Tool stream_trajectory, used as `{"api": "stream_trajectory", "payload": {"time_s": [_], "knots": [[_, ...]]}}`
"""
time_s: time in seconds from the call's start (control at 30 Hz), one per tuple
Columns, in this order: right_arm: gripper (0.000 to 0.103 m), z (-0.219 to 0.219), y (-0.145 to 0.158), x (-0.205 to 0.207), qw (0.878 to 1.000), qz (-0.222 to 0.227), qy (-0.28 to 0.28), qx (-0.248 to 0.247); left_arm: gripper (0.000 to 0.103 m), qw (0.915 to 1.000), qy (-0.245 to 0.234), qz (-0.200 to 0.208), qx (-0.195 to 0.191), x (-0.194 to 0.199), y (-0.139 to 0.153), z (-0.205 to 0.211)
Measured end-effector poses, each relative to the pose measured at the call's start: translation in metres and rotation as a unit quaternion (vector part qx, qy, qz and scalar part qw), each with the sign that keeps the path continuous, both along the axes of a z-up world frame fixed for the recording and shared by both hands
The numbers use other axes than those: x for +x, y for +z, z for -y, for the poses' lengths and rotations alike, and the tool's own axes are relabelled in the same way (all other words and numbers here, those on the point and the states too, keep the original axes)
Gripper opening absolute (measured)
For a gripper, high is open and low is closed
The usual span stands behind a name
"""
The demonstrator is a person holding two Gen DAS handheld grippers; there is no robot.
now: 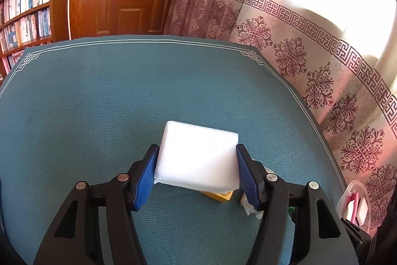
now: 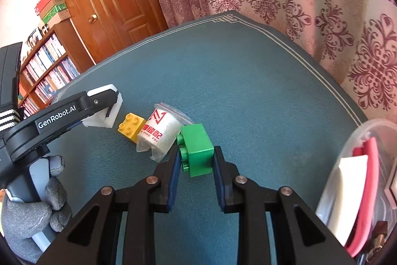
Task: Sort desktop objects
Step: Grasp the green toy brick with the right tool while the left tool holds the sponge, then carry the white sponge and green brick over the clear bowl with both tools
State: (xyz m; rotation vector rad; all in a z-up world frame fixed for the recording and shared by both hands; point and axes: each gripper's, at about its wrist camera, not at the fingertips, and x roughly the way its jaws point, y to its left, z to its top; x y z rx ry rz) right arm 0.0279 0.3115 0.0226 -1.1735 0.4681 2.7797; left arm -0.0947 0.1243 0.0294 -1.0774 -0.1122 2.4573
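Note:
My left gripper is shut on a white foam block and holds it above the blue-green mat; it also shows in the right wrist view, at the left. My right gripper is shut on a green toy brick lying on its side, low over the mat. A yellow toy brick and a white roll in a clear bag lie on the mat just left of the green brick. The yellow brick peeks out under the foam block.
A clear plastic bin at the right edge holds a red and a white item; it also shows in the left wrist view. The blue-green mat covers the table. A patterned curtain, a wooden door and a bookshelf stand behind.

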Motion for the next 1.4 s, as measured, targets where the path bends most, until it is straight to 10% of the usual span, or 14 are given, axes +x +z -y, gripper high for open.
{"api": "stream_trajectory", "payload": {"time_s": [1.4], "knots": [[0.028, -0.099, 0.025, 0.143, 0.988, -0.024, -0.151, -0.01, 0.064, 0.9762, -0.212, -0.046, -0.005, 0.118, 0.036, -0.107]]}}
